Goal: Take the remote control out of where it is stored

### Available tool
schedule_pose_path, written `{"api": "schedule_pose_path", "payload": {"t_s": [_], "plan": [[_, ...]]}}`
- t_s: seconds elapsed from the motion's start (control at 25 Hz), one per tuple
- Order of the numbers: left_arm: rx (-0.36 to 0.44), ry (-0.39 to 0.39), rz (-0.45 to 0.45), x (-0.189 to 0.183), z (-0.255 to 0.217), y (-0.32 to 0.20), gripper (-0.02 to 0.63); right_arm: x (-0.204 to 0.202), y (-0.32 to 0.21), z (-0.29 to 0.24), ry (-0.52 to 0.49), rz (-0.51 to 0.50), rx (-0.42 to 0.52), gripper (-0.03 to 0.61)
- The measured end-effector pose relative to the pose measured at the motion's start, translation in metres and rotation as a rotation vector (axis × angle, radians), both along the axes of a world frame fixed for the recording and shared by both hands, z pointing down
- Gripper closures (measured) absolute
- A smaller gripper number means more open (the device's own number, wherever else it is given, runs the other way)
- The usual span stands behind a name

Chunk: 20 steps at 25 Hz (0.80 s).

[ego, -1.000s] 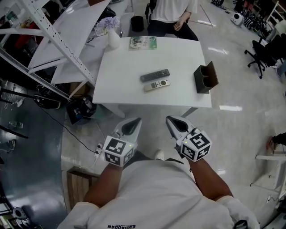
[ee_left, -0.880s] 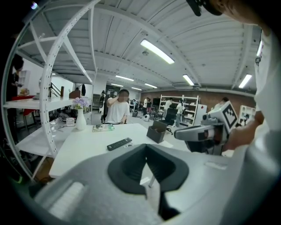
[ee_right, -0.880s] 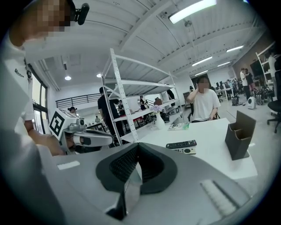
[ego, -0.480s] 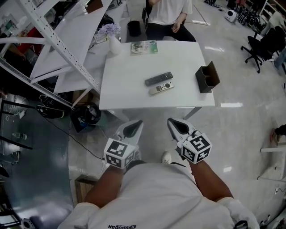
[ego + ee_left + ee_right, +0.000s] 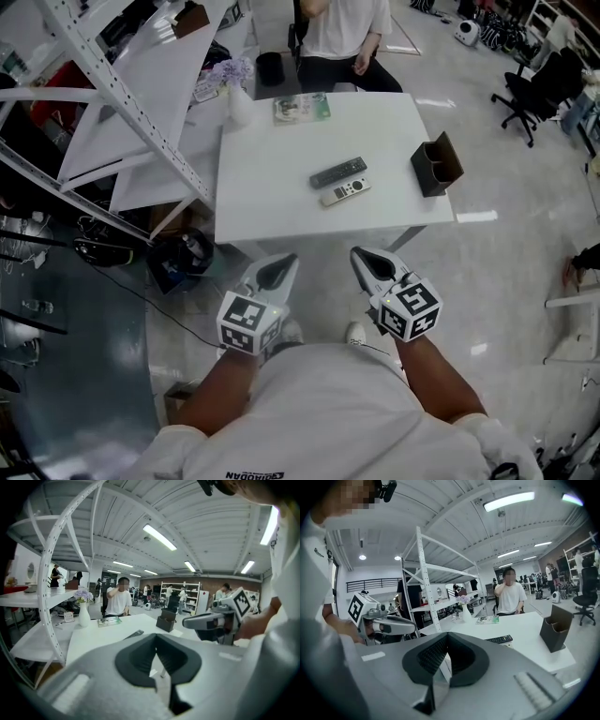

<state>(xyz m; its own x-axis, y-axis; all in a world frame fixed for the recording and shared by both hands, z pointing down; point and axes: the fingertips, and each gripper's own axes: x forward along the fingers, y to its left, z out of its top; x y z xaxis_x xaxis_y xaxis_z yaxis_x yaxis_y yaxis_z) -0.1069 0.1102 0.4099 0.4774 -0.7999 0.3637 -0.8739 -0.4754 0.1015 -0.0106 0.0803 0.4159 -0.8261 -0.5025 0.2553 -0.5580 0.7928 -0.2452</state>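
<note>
A black remote control point(image 5: 338, 172) and a white remote control point(image 5: 344, 191) lie side by side in the middle of the white table point(image 5: 272, 187). A dark open holder point(image 5: 436, 164) stands at the table's right edge, with nothing visible in it. My left gripper point(image 5: 280, 266) and right gripper point(image 5: 365, 259) are held side by side in front of my chest, short of the table and above the floor. Both are shut and hold nothing. The black remote point(image 5: 502, 639) and holder point(image 5: 555, 627) also show in the right gripper view, beyond the shut gripper point(image 5: 447, 635).
A booklet point(image 5: 302, 108) and a vase of flowers point(image 5: 236, 89) sit at the table's far side, where a person point(image 5: 342, 37) is seated. White metal shelving point(image 5: 112, 94) stands to the left, with cables and a bag point(image 5: 183, 258) on the floor. An office chair point(image 5: 530, 94) is far right.
The table has drifted slightly down and to the right in the head view as I moved. Both grippers keep their place in front of me and stay shut.
</note>
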Motion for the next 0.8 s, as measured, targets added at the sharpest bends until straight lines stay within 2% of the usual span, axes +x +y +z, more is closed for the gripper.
{"api": "schedule_pose_path", "payload": {"t_s": [0.4, 0.8], "plan": [[0.001, 0.020, 0.024, -0.009, 0.001, -0.001, 0.612, -0.009, 0.000, 0.010, 0.005, 0.027, -0.042, 0.574], [-0.002, 0.012, 0.015, -0.016, 0.004, 0.005, 0.612, -0.013, 0.002, 0.011, 0.010, 0.019, -0.038, 0.574]]}}
